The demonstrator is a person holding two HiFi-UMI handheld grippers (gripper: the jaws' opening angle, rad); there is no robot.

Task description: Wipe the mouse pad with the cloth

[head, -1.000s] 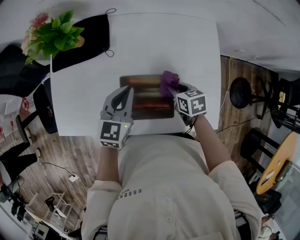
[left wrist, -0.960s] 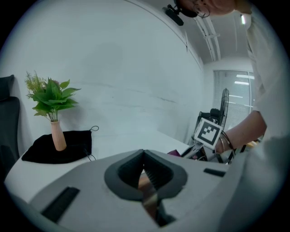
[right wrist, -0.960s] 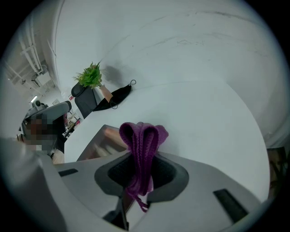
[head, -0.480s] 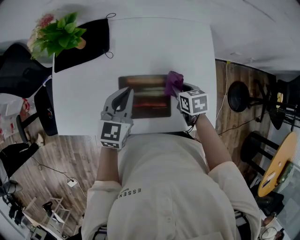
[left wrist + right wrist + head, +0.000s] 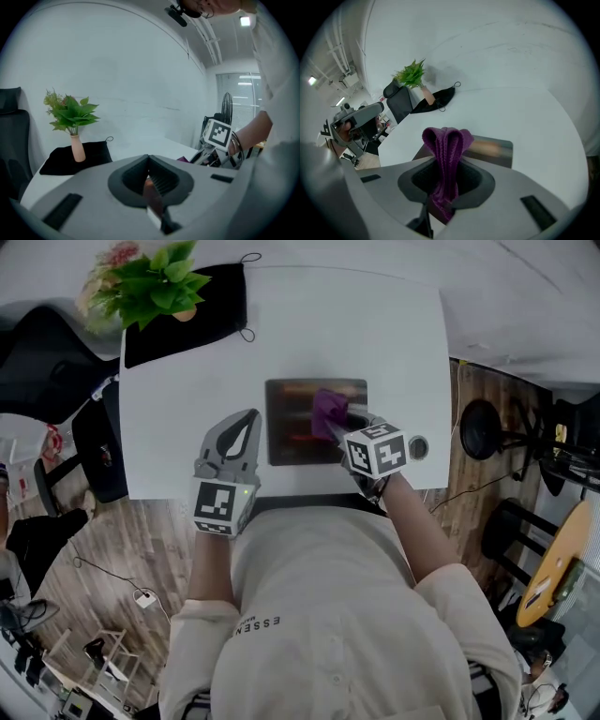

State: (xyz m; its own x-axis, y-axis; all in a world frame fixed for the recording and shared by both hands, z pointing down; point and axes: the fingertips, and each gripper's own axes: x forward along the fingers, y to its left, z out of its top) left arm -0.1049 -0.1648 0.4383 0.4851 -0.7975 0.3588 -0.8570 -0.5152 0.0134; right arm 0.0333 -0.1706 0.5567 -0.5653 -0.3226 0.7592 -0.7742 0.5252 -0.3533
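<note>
White square table (image 5: pixel 375 334), contents from left to right. Far left corner: green leafy plant (image 5: pixel 150 287) in a slim pink vase (image 5: pixel 77 150), standing on a black fabric mat (image 5: pixel 202 320), well clear of the work. Left gripper (image 5: pixel 246 423): grey two-jaw tongs drawn together to a thin slit and holding nothing, with the tips just beside the left edge of the pad; whether they touch the table cannot be told. Dark rectangular mouse pad (image 5: pixel 291 418), with a reddish print and a slight sheen: lies flat at the table's middle, towards the near edge. Likely thin, light and flexible, so apt to slide or ruck under a stroke; best steadied by pressing down on a corner or edge away from the wiped area. Purple knitted cloth (image 5: pixel 328 412): a soft, limp fold bunched over the right part of the pad, its loop standing up ahead of the jaws in the right gripper view. It is light and compressible and will drape rather than push, so a hold near its bunched middle, as here, suits it. Right gripper (image 5: pixel 342 427): jaws clamped on the cloth, poised over the pad's right half.
</note>
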